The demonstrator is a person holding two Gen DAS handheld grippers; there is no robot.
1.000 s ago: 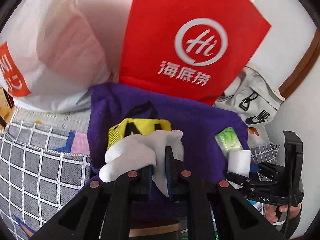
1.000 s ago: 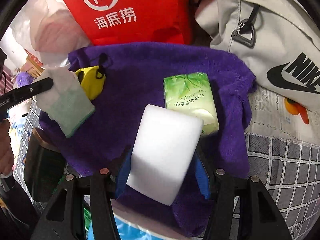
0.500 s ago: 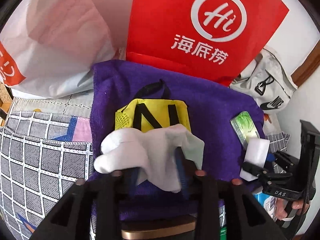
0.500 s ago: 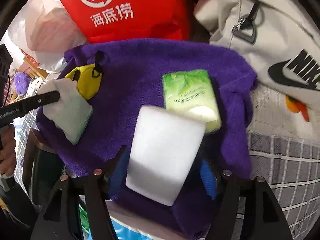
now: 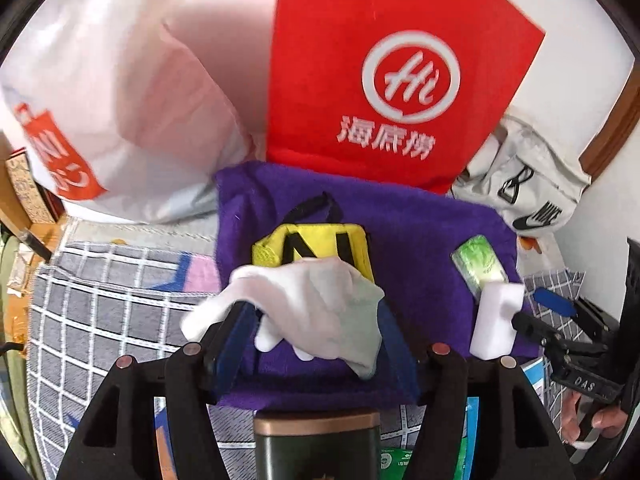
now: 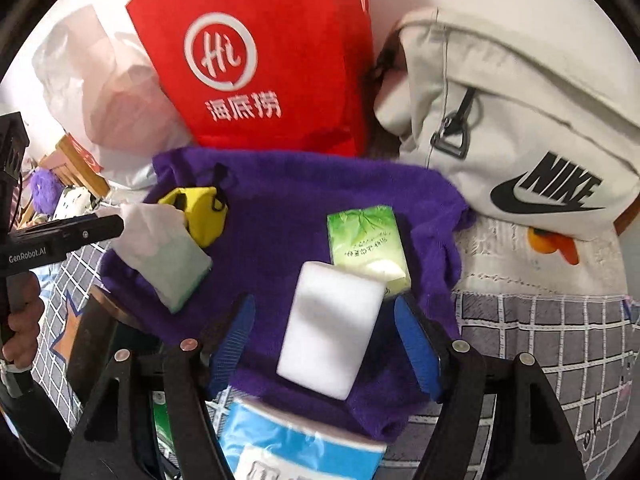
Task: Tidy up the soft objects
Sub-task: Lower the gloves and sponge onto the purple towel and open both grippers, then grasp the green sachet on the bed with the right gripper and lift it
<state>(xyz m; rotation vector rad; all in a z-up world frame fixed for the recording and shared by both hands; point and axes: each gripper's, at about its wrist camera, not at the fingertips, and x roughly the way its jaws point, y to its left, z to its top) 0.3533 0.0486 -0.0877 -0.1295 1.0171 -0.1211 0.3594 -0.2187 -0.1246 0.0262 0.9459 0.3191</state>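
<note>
White wall [image 5: 580, 12], brown wooden trim [image 5: 616, 120], grey checked cover [image 6: 540, 328]

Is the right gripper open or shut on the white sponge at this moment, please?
Open. In the right wrist view, the right gripper has clear gaps between both blue pads and the white sponge, which lies on the purple towel.

Left gripper [image 5: 316, 344] jaws opening, right gripper [image 6: 324, 344] jaws apart

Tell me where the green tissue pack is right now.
The green tissue pack lies on the purple towel, right of centre in the right wrist view, just beyond the white sponge and below the grey Nike bag.
</note>
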